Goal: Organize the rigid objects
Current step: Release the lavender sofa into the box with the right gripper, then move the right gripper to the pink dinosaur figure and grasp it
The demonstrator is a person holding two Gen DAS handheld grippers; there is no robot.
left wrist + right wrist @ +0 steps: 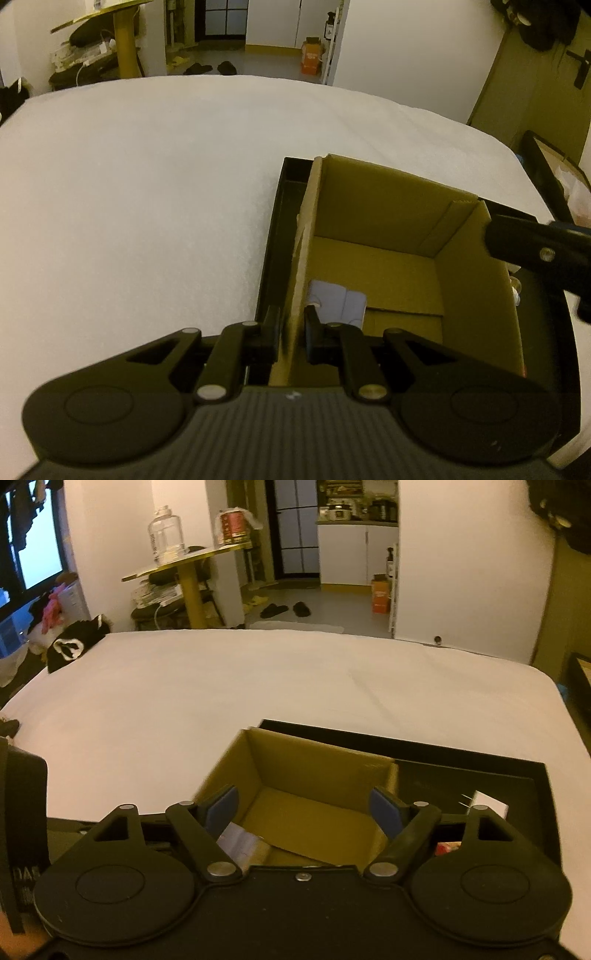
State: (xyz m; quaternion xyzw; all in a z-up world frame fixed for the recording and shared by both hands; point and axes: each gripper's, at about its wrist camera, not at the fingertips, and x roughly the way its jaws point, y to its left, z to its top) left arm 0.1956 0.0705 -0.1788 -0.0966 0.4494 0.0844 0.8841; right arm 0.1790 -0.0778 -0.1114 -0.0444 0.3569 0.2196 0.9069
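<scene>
Brown cardboard makes up the open box [373,236] that sits inside a shallow black tray [275,236] on a wide white sheet [129,184]. The left gripper [291,332] has its jaws pressed together on the box's left wall, one finger outside in the tray and the other inside the box, with the wall pinched between them. On the box floor, just beside the inner finger, lies a small pale packet [338,301], close against that left wall. The right gripper [306,808] hangs over the near side of the box with its jaws spread wide apart, blue pads [221,808] showing, and nothing between them; the packet lies below, near its left finger. In the right wrist view, a small white plug [489,803] and a red item [447,848] rest in the tray to the right of the box, outside it. No earlier view is given for comparison.
</scene>
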